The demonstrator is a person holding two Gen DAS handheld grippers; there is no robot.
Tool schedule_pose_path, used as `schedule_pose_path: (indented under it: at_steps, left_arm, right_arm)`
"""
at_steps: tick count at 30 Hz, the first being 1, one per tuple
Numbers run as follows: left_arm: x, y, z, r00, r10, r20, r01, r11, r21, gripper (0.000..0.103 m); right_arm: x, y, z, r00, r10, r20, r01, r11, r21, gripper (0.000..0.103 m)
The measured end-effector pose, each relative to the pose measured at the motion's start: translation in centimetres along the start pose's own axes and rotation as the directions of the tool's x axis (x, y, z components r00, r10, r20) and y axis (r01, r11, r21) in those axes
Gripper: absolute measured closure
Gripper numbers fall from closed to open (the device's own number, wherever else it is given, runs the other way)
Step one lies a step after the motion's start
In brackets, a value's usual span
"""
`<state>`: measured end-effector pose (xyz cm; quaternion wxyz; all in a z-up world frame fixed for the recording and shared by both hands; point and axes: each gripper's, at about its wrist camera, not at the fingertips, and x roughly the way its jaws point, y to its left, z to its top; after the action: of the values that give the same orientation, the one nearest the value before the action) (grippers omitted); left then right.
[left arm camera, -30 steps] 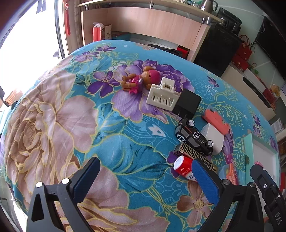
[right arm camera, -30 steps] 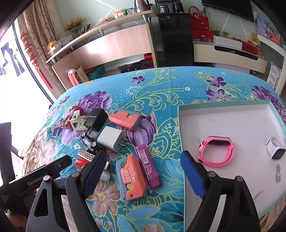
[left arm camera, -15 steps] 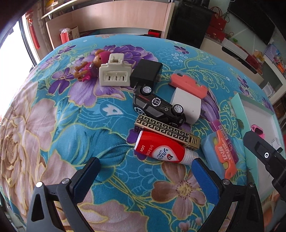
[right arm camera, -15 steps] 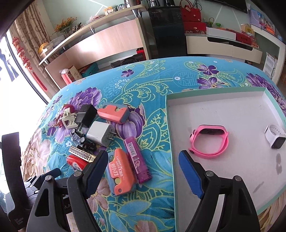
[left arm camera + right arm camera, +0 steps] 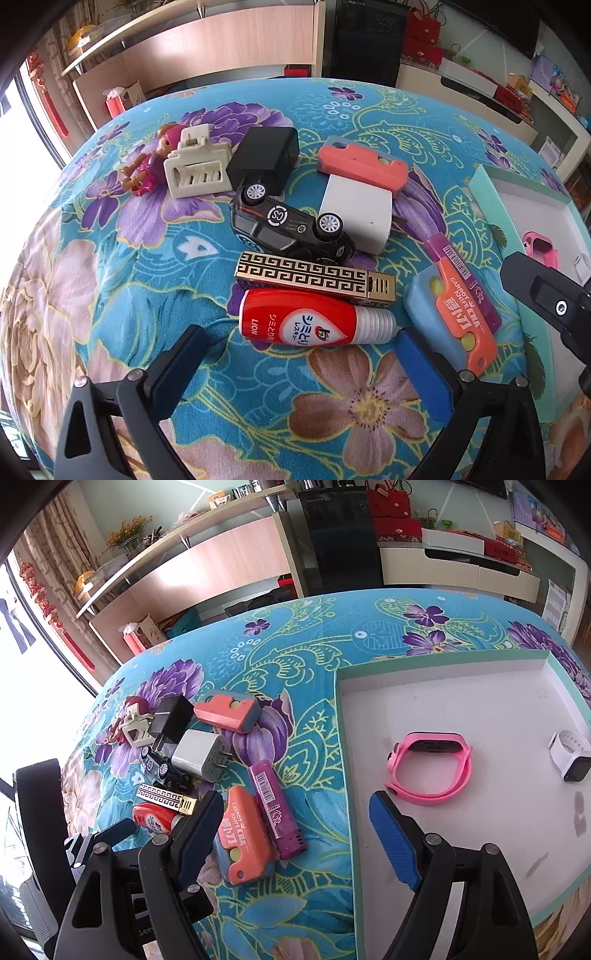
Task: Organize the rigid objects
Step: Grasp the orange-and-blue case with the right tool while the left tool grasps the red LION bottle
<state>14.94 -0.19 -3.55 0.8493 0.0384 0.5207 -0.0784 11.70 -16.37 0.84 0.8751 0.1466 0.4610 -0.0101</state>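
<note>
Two grippers hang over the flowered teal cloth (image 5: 155,288). My left gripper (image 5: 299,354) gapes wide, empty, just above the red-and-white plastic tube (image 5: 314,325) lying beside the gold patterned lighter (image 5: 314,278). My right gripper (image 5: 295,830) also stands wide, straddling the rim of the white mint-edged tray (image 5: 480,709), where a pink watch band (image 5: 428,768) lies.

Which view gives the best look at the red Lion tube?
The left wrist view: the red tube lies whole, label readable, just beyond the open left gripper. In the right wrist view only its red end shows, behind a finger.
</note>
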Motion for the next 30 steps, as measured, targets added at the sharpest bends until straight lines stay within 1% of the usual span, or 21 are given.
schedule_pose_path:
  at_steps: [2, 4, 7, 8, 9, 13, 17, 23, 25, 30]
  left_arm:
    - [-0.1, 0.0, 0.1, 1.0, -0.013, 0.008, 0.013, 1.0, -0.003, 0.003]
    - [-0.5, 0.0, -0.1, 1.0, -0.023, 0.018, 0.023, 1.0, -0.003, 0.009]
    - [-0.6, -0.1, -0.1, 0.999, -0.027, 0.019, 0.027, 1.0, 0.008, 0.011]
    - [-0.7, -0.2, -0.1, 0.999, -0.028, 0.021, 0.027, 1.0, 0.011, 0.014]
    - [-0.8, -0.2, -0.1, 0.999, -0.034, 0.026, 0.034, 0.999, 0.013, 0.022]
    - [-1.2, 0.1, -0.1, 0.998, -0.051, 0.034, 0.051, 0.999, 0.001, 0.022]
    - [-1.9, 0.9, 0.2, 0.998, -0.034, 0.047, 0.035, 0.999, -0.025, 0.022]
    - [-3.0, 3.6, 0.4, 0.997, 0.041, 0.069, -0.032, 0.993, -0.118, 0.022]
    - [-3.3, 4.5, 0.3, 0.995, 0.061, 0.073, -0.05, 0.988, -0.149, 0.022]
    - [-4.0, 5.9, 0.3, 0.993, 0.077, 0.09, -0.058, 0.979, -0.197, 0.022]
  right_arm:
    - [0.0, 0.0, 0.0, 1.0, 0.0, 0.0, 0.0, 1.0, -0.001, 0.021]
    - [0.0, 0.0, 0.0, 1.0, 0.0, 0.0, 0.0, 1.0, 0.0, 0.021]
    - [0.0, -0.1, 0.0, 1.0, -0.003, -0.002, 0.003, 1.0, 0.002, 0.021]
    - [0.0, -0.1, 0.0, 1.0, -0.003, -0.003, 0.003, 1.0, 0.002, 0.021]
    - [0.1, -0.1, 0.0, 1.0, -0.004, -0.004, 0.004, 1.0, 0.001, 0.021]
    - [0.1, 0.0, 0.0, 1.0, -0.003, -0.003, 0.003, 1.0, -0.003, 0.021]
    - [0.1, 0.1, 0.0, 1.0, -0.002, -0.007, 0.002, 1.0, -0.011, 0.021]
    - [0.4, 1.0, -0.2, 1.0, 0.015, -0.021, -0.016, 0.999, -0.05, 0.021]
    - [0.5, 1.5, -0.4, 1.0, -0.009, -0.023, 0.007, 0.997, -0.08, 0.021]
    - [0.5, 1.9, -0.4, 0.999, -0.049, -0.014, 0.047, 0.993, -0.11, 0.031]
